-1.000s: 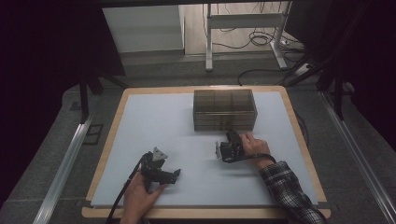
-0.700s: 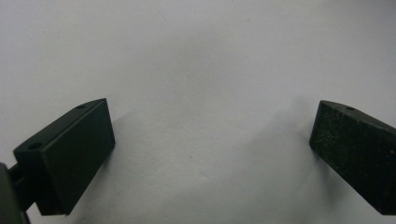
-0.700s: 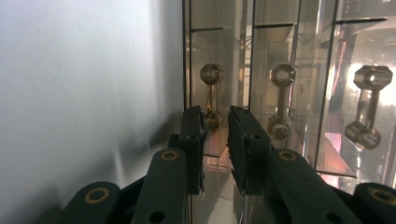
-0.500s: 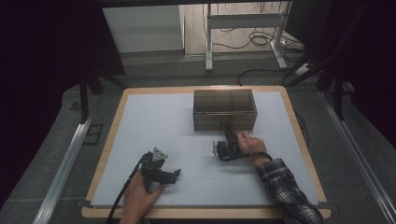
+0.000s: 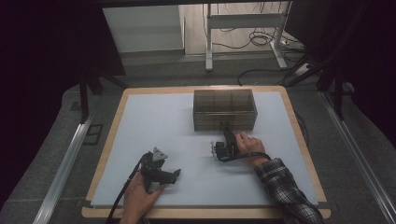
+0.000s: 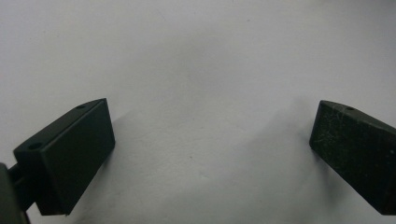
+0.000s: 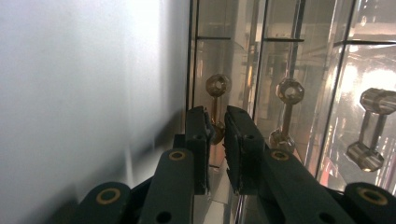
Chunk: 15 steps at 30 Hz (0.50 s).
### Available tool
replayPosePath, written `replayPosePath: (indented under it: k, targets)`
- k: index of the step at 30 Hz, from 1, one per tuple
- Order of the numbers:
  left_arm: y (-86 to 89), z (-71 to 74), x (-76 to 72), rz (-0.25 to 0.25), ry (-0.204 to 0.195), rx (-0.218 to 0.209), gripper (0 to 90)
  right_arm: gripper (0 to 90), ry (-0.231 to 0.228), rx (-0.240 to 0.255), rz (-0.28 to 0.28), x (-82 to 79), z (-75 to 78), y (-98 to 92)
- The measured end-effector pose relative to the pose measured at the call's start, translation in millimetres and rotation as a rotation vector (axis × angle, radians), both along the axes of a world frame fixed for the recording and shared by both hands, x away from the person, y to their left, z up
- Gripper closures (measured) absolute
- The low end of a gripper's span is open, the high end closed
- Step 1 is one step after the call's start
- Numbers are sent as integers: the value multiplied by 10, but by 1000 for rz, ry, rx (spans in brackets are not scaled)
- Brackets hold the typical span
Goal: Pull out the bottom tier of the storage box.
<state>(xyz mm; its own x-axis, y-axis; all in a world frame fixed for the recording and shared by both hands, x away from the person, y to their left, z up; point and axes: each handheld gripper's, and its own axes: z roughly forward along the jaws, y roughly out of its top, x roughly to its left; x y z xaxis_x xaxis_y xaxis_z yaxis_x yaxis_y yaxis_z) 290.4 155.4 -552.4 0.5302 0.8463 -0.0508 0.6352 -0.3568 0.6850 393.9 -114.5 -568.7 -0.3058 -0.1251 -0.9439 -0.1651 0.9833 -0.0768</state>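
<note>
One drawer grip is made, nothing pulled yet: right gripper [image 5: 227, 136] sits at the front of the smoky clear drawer box [image 5: 225, 110], and in the right gripper view its jaws have just been closing and now pinch the dumbbell-shaped handle [image 7: 216, 108] of one drawer, pads [image 7: 198, 135] nearly together with the lower knob between them. Judging by the box front, which looks flush in the high view, all drawers are shut, so the pull-out is what's left, plus whatever goes in or comes out after. Two more handles [image 7: 286, 112] sit to the side in the right gripper view, untouched. Left gripper [image 5: 173, 175] rests on the mat near the front edge, well apart from the box; jaws stand wide with only bare mat between them, holding nothing. Surface: pale blue-white mat [image 5: 154, 121] over a wooden tabletop [image 5: 299, 135] whose edge shows all round, and the box stands toward the far middle of it. Can't tell what's inside the compartments, too much glare. Room: dim, grey carpeted floor [image 5: 56, 154], metal rails along both sides, a white desk frame [image 5: 243, 21] and loose cables on the floor beyond, dark drapes either side.
</note>
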Motion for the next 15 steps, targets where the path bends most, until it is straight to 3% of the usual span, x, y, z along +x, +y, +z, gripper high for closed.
replayPosePath:
  k: [15]
  targets:
    - [0, 0, 0, -1, 0, 1, 0, 799, 18, 25, 37, -146, 29, -56]
